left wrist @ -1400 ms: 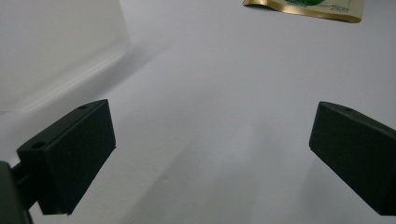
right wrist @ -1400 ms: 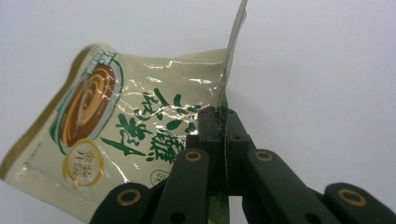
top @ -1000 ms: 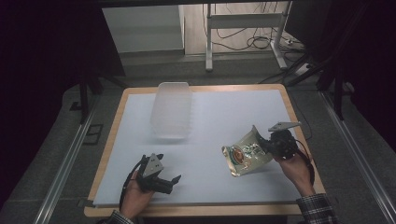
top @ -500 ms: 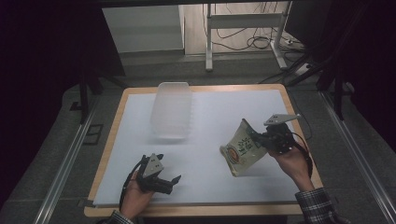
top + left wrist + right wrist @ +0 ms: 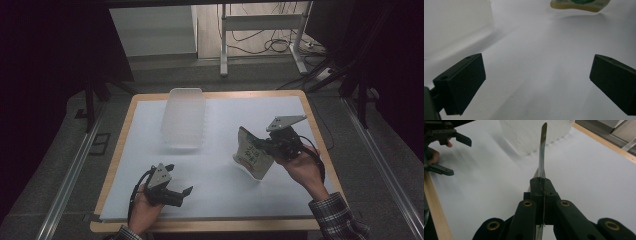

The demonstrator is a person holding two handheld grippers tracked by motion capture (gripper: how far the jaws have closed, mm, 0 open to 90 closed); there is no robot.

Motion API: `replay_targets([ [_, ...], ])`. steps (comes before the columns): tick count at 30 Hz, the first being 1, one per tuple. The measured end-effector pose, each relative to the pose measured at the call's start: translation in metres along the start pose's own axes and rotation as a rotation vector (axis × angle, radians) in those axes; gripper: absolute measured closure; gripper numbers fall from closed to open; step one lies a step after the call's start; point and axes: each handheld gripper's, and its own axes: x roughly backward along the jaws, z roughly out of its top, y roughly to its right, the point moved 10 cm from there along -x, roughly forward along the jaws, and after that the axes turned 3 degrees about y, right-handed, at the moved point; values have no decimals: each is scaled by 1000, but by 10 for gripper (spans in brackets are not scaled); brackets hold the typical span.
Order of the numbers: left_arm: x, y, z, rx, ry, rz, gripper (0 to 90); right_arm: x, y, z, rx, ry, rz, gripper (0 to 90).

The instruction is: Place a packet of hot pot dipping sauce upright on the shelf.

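A flat printed pouch (image 5: 252,156) with a yellow and green label hangs above the right half of the white table sheet, and my right gripper (image 5: 264,146) is shut on its edge. Along that gripper's own jaws, the pouch (image 5: 542,155) shows edge-on, clamped between the two pads. My left gripper (image 5: 179,186) rests low near the table's front left, held in a hand, its jaws wide apart with nothing between them (image 5: 537,82). The pouch's lower edge (image 5: 579,5) shows at the top of the left gripper view.
A clear plastic bin (image 5: 184,117) stands at the back middle of the sheet, also seen as the clear bin (image 5: 534,132) beyond the pouch. The wooden table edge (image 5: 210,226) frames the sheet. A metal stand (image 5: 260,30) and cables lie on the floor behind.
My right hand has lifted the pouch off the sheet and carried it up and slightly left, tilting it more upright. The left gripper has stayed in place.
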Motion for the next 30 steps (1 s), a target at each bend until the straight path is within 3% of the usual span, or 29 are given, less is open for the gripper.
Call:
replay_targets([
  [7, 0, 0, 0, -2, -1, -3, 2, -1, 7, 17, 19, 12, -21, 893],
  [16, 0, 0, 0, -4, -3, -1, 2, -7, 15, 33, 51, 10, -13, 893],
  [30, 1, 1, 0, -9, -7, -2, 2, -31, 29, 69, 63, 13, 64, 892],
])
